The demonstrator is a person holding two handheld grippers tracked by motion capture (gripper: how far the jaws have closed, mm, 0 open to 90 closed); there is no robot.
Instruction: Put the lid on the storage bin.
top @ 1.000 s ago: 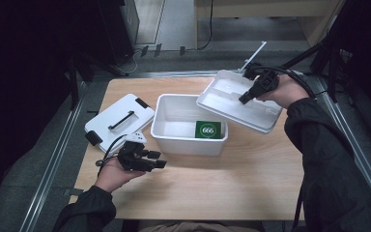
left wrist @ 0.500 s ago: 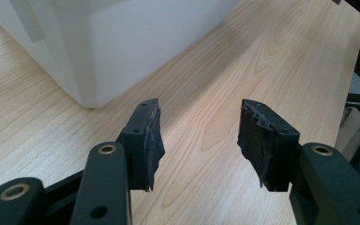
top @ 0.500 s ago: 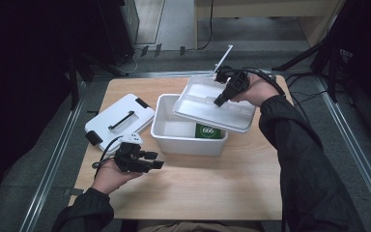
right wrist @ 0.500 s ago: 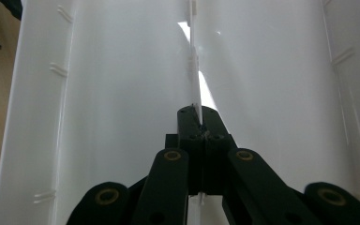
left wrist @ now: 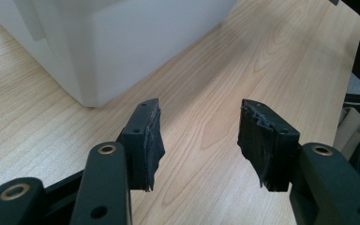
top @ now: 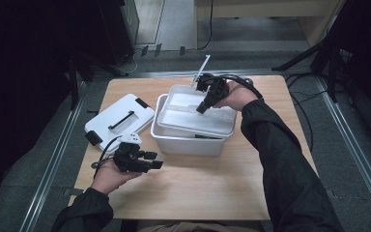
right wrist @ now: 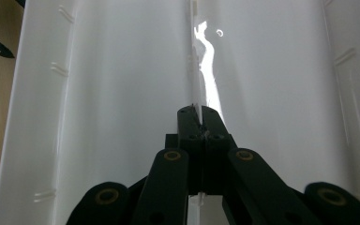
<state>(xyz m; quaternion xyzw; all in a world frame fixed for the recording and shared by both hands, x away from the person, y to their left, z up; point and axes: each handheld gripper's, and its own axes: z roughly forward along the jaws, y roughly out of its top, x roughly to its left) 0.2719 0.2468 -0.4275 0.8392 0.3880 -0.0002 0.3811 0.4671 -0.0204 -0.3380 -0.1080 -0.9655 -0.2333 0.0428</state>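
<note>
Right gripper (top: 202, 109) jaws pinched fully together on the thin centre rib of the white lid (top: 193, 118), which sits slightly askew over the white bin (top: 186, 142) at table centre. Left gripper (top: 153, 160) jaws wide apart, holding nothing (hovering near-left of the bin). Lid plain, glossy; no legible writing.

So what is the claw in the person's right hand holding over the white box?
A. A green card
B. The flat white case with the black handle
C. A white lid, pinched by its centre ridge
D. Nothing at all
C. The right claw is shut on the thin ridge along the middle of the white lid, which sits over the white box; the flat case lies apart on the table.
</note>
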